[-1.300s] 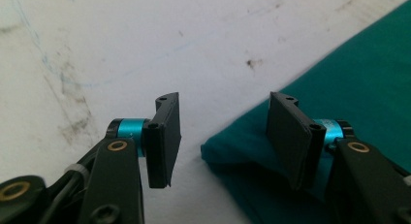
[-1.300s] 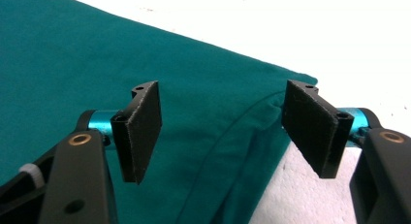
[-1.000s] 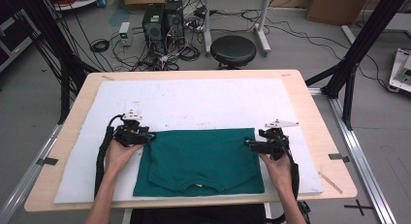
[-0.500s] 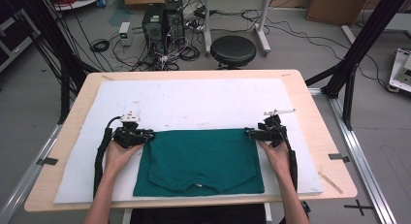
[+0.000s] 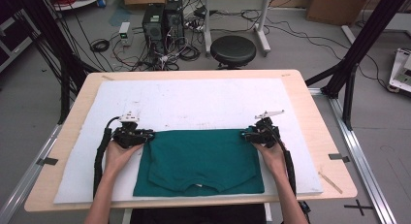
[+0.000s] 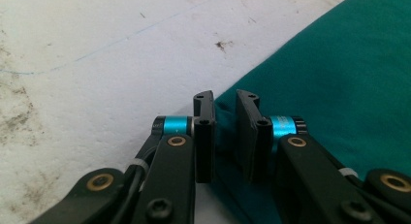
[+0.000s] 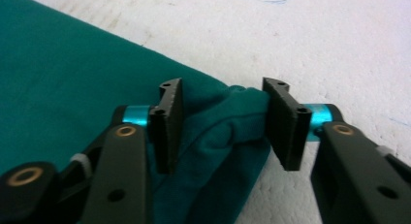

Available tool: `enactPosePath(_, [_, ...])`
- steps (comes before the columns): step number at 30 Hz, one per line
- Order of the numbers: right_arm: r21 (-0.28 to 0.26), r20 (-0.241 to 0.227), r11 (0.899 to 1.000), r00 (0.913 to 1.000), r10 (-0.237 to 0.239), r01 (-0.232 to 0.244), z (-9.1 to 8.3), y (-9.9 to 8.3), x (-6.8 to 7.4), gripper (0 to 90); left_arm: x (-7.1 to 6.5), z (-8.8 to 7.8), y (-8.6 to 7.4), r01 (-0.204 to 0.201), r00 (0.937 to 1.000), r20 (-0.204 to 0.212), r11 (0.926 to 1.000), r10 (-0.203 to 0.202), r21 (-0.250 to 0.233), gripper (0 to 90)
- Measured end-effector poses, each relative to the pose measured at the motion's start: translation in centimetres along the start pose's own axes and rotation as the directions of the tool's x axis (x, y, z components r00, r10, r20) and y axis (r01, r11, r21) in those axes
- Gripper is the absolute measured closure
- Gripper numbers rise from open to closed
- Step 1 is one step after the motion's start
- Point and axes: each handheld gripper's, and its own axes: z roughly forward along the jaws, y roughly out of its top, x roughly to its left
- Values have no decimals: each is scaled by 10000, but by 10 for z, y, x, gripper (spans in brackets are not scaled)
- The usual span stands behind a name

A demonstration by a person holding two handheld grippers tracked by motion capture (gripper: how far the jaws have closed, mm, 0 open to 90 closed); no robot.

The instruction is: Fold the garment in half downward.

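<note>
- Shirt: green, soft, light, floppy; flat on white pad, lower centre of high view.
- Hold: far corners.
- Left gripper: clamped on corner fabric.
- Right gripper: just been closing, bunched corner between jaws, pads touching.

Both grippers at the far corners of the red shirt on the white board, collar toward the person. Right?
Not red: the shirt is green, as the high view shows. The rest holds: left gripper and right gripper sit at its far corners on the white board, collar toward the person.
</note>
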Motion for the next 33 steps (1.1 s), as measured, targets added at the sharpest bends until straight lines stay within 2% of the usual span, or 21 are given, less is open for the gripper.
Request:
enactPosePath(1, [17,121,9999,9998,-151,151,0,0,2,599,0,0,0,-42,10000,-21,10000,42,17,781])
enactPosePath(2, [48,33,9997,9997,-233,233,0,0,3,673,-1,0,0,-64,10000,-71,10000,64,11,781])
enactPosePath(3, [29,-83,9995,9995,-308,308,1,0,4,701,-2,0,1,-140,9998,-103,9999,141,46,781])
enactPosePath(5, [23,21,9990,9990,-441,441,1,1,6,735,-3,0,1,-241,9995,-193,9997,242,34,782])
enactPosePath(8, [-6,55,9994,9994,-343,343,1,1,5,748,-5,1,2,-319,9989,-354,9995,321,37,792])
enactPosePath(11, [-94,169,9998,9997,-181,182,3,3,3,758,-6,3,4,-433,9964,-726,9991,431,-14,805])
enactPosePath(17, [-55,596,9999,9981,-160,163,10,12,1,763,-3,10,10,-271,9929,-1166,9994,246,-199,814])
enactPosePath(20, [67,750,9999,9971,-111,106,15,21,-3,762,-1,15,16,-268,9894,-1432,9996,252,-90,815])
enactPosePath(22, [99,869,9999,9962,-96,88,17,24,-5,762,-1,20,22,-430,9852,-1660,9991,428,26,814])
enactPosePath(25, [69,1070,9999,9942,-81,75,22,30,-8,761,3,25,27,-247,9850,-1710,9997,236,-44,814])
enactPosePath(28, [2,1035,9999,9945,130,-131,24,32,-13,761,6,30,30,-218,9845,-1742,9997,192,-133,814])
enactPosePath(33, [-92,1177,9998,9929,170,-160,25,32,-13,759,11,30,28,171,9878,-1539,9992,-227,-372,813])
